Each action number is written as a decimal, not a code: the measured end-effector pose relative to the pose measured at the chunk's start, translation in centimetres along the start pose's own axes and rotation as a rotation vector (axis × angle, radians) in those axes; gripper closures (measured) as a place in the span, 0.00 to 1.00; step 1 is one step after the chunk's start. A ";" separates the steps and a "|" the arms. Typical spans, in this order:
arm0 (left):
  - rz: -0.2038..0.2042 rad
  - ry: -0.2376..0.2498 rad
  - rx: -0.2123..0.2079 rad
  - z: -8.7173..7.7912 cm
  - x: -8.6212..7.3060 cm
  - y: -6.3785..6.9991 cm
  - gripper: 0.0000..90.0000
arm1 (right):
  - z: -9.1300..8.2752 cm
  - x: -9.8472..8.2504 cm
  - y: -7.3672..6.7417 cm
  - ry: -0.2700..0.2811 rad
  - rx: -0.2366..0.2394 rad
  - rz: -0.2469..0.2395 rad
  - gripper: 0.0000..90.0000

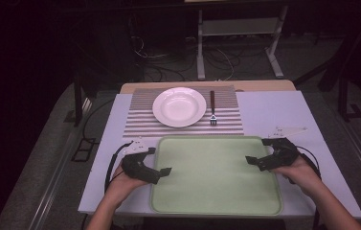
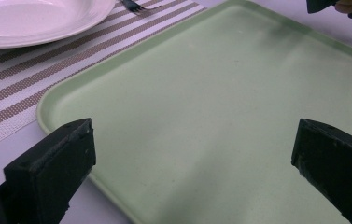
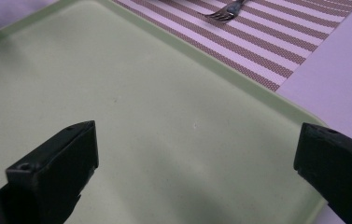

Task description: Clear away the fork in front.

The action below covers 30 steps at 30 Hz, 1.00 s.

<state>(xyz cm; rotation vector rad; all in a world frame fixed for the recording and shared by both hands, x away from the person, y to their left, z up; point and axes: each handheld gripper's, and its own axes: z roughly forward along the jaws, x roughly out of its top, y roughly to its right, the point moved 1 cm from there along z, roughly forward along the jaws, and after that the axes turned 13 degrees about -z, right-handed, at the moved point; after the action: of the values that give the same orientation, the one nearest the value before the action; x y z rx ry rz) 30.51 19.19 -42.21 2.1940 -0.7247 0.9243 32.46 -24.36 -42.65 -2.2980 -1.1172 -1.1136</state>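
- A pale green tray point(image 1: 216, 191) lies flat on the near half of the white table point(image 1: 274, 115), its front edge close to the table's near edge.
- Beyond it, a brown-and-white striped placemat point(image 1: 140, 120) touches or nearly touches the tray's far rim.
- A white plate point(image 1: 179, 106) sits on the mat, with a dark-handled fork point(image 1: 212, 108) just beside it on the right, tines toward the tray.
- The left gripper point(image 1: 161, 164) hovers at the tray's left rim, jaws spread wide, gripping nothing.
- The right gripper point(image 1: 259, 152) hovers at the right rim, equally wide and empty.
- Behind the table: a dim floor with cables and a metal stand point(image 1: 238, 43).
- The room's edges are too dark to read.
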 end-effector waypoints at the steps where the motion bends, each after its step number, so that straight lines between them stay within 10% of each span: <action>1: 0.001 0.000 0.002 0.0 0.0 0.0 0.00 | 0.1 0.3 0.1 0.002 0.000 -0.003 0.00; 30: 0.000 0.002 0.014 -0.1 -0.2 0.0 0.00 | 2.9 4.5 1.2 -0.001 0.013 -0.033 0.00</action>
<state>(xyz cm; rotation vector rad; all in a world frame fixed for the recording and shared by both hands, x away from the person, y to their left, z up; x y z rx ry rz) 30.34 19.29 -42.36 2.2047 -0.7198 0.9339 36.50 -21.11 -40.94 -2.2780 -1.1640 -1.1138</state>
